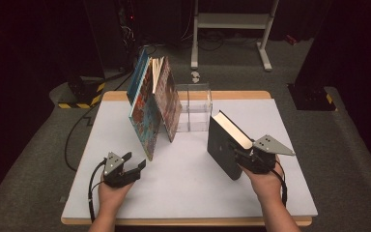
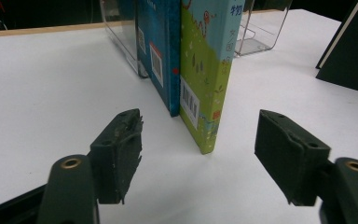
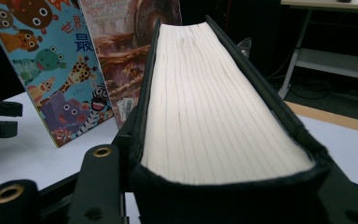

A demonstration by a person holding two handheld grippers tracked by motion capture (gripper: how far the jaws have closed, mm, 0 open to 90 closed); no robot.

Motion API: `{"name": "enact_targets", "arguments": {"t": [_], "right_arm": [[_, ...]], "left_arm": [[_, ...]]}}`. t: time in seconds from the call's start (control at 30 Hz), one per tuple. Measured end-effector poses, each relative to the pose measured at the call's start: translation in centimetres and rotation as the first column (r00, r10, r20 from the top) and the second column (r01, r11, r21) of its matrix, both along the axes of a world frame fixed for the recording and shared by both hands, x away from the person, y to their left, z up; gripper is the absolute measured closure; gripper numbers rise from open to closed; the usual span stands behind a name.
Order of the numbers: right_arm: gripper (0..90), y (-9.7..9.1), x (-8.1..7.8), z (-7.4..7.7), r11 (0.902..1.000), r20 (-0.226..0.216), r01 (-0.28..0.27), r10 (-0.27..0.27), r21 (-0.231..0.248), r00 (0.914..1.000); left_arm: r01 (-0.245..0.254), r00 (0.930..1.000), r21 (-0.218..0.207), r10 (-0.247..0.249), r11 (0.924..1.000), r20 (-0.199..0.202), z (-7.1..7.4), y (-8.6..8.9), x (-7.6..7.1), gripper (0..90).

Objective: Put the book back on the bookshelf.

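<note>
A thick black book (image 1: 222, 145) stands on edge at the right of the white table (image 1: 183, 193), tilted, its pale page edge (image 3: 205, 102) facing up. My right gripper (image 1: 239, 154) is shut on its near end, one jaw against each cover (image 3: 223, 186). Several thin picture books (image 1: 149, 106) lean together at the back left against a clear plastic stand (image 1: 193, 108). Just in front of them my left gripper (image 1: 134, 160) is open with nothing between its jaws. In the left gripper view (image 2: 200, 119) it faces the green book (image 2: 205, 70) and the blue book (image 2: 161, 51).
A white metal frame (image 1: 232, 21) stands on the grey floor beyond the table. Cables and a yellow-black striped base (image 1: 79, 94) lie at the back left. The table's wooden edge (image 1: 183, 221) runs along the front.
</note>
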State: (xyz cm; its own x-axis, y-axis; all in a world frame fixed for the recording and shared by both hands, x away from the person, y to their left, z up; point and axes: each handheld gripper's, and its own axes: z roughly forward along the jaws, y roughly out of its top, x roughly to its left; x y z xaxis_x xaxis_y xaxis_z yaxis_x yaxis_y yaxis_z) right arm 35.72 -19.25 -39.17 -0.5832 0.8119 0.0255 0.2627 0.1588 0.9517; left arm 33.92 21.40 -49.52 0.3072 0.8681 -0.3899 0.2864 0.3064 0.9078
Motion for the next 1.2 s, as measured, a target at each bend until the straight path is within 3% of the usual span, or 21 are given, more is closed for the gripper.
{"name": "enact_targets", "arguments": {"t": [0.13, 0.2, 0.5, 0.6, 0.83, 0.87, 1.0, 1.03, 1.2], "right_arm": [[52.1, 0.1, 0.0, 0.2, 0.9990, 0.008, -0.014, 0.014, -0.042, 0.9999], [52.7, 0.2, 0.0, 0.3, 0.9984, 0.007, -0.020, 0.021, -0.052, 0.9998], [53.7, 0.1, 0.0, 0.5, 0.9975, -0.002, -0.022, 0.022, -0.067, 0.9998], [53.9, 0.2, 0.0, 0.5, 0.9977, -0.006, -0.018, 0.018, -0.066, 0.9998], [54.1, 0.7, 0.4, 1.2, 0.9977, -0.024, 0.000, -0.001, -0.067, 0.9997], [54.1, 0.8, 0.5, 1.3, 0.9978, -0.023, 0.003, -0.005, -0.067, 0.9997], [54.1, 1.1, 0.6, 1.9, 0.9984, -0.028, 0.011, -0.012, -0.055, 0.9995], [54.1, 1.2, 0.6, 2.1, 0.9984, -0.027, 0.014, -0.016, -0.054, 0.9995], [54.1, 1.7, 1.0, 2.9, 0.9988, -0.018, 0.029, -0.030, -0.038, 0.9994]], "left_arm": [[-0.003, 1.0000, -0.014, 0.003, 0.9999, 0.008, 0.1, -0.2, 0.0, 30.7], [0.003, 1.0000, 0.003, -0.003, 1.0000, 0.005, 0.0, -0.1, -0.1, 30.7], [0.007, 1.0000, -0.018, -0.007, 0.9998, 0.001, -0.1, -0.3, 0.0, 31.4], [0.014, 0.9999, -0.005, -0.014, 0.9999, 0.003, -0.1, -0.1, 0.0, 31.6], [0.008, 0.9999, -0.041, -0.008, 0.9991, 0.006, 0.1, -0.1, 0.0, 31.8], [0.015, 0.9999, -0.020, -0.015, 0.9997, 0.008, 0.1, 0.1, 0.0, 31.7], [0.009, 0.9999, -0.048, -0.009, 0.9988, 0.009, 0.2, 0.2, 0.0, 31.9], [0.014, 0.9999, -0.032, -0.014, 0.9994, 0.009, 0.2, 0.3, 0.0, 31.9], [0.009, 0.9999, -0.059, -0.008, 0.9982, 0.015, 0.3, 0.3, 0.0, 32.0]]}}
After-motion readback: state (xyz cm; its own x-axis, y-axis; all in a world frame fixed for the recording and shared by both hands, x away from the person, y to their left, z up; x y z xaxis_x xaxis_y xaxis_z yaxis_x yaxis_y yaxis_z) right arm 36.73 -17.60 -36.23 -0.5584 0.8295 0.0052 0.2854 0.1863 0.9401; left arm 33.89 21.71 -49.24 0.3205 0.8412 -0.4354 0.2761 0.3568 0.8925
